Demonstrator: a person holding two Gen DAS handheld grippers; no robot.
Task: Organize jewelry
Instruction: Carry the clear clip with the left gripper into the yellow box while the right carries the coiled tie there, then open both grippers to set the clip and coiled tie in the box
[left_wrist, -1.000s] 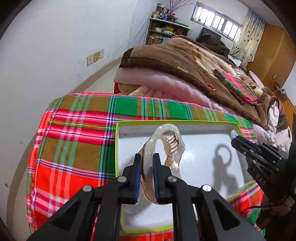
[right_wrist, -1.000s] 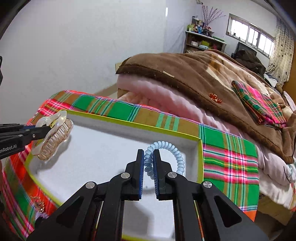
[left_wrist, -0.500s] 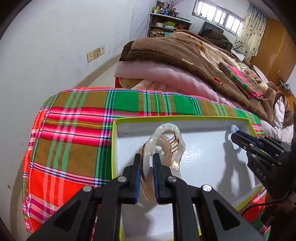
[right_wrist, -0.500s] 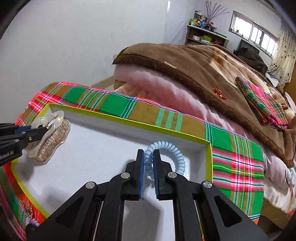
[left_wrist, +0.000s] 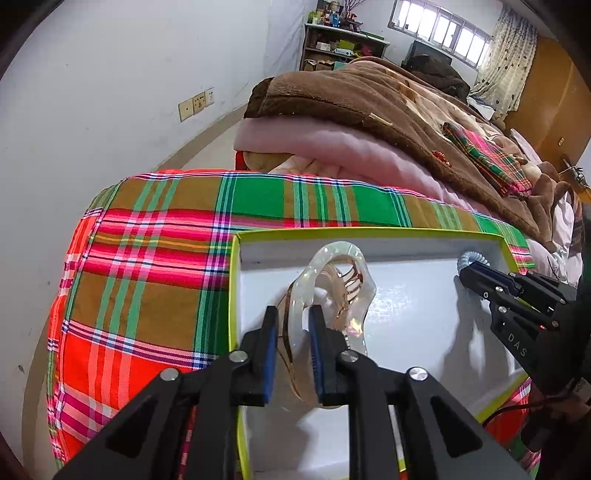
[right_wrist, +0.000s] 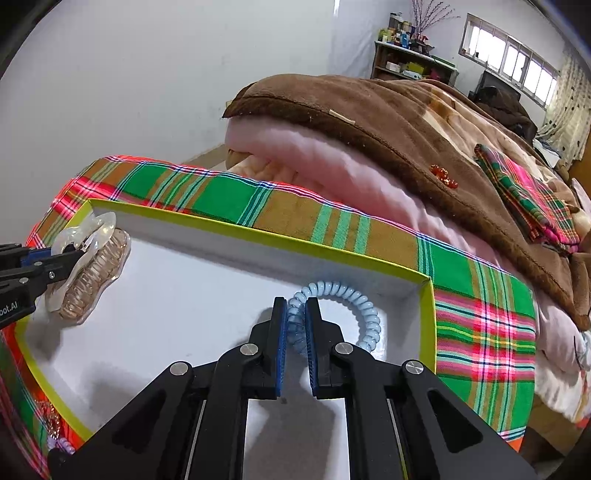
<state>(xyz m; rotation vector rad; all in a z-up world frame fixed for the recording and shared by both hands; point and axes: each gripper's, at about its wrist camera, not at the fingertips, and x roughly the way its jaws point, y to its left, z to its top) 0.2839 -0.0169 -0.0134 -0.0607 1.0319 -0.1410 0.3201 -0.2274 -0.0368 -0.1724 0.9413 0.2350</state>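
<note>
My left gripper (left_wrist: 291, 321) is shut on a clear, amber-toothed hair claw clip (left_wrist: 340, 291), held low over the left end of a white box with a lime-green rim (left_wrist: 369, 232). The clip also shows in the right wrist view (right_wrist: 92, 273). My right gripper (right_wrist: 295, 317) is shut on a pale blue spiral hair tie (right_wrist: 354, 306), down at the box's far right corner (right_wrist: 424, 280). The right gripper shows in the left wrist view (left_wrist: 476, 277), its tip on the hair tie (left_wrist: 469, 258).
The box lies on a red, green and brown plaid cloth (left_wrist: 147, 258). Behind it is a pile of pink and brown blankets (right_wrist: 369, 122). A small beaded piece (right_wrist: 51, 424) lies on the cloth by the box's near left edge. A white wall stands to the left.
Both grippers have sunk lower into the box with their items. The hair tie now sits near the box floor at the far right corner; the claw clip is closer to the left wall.
</note>
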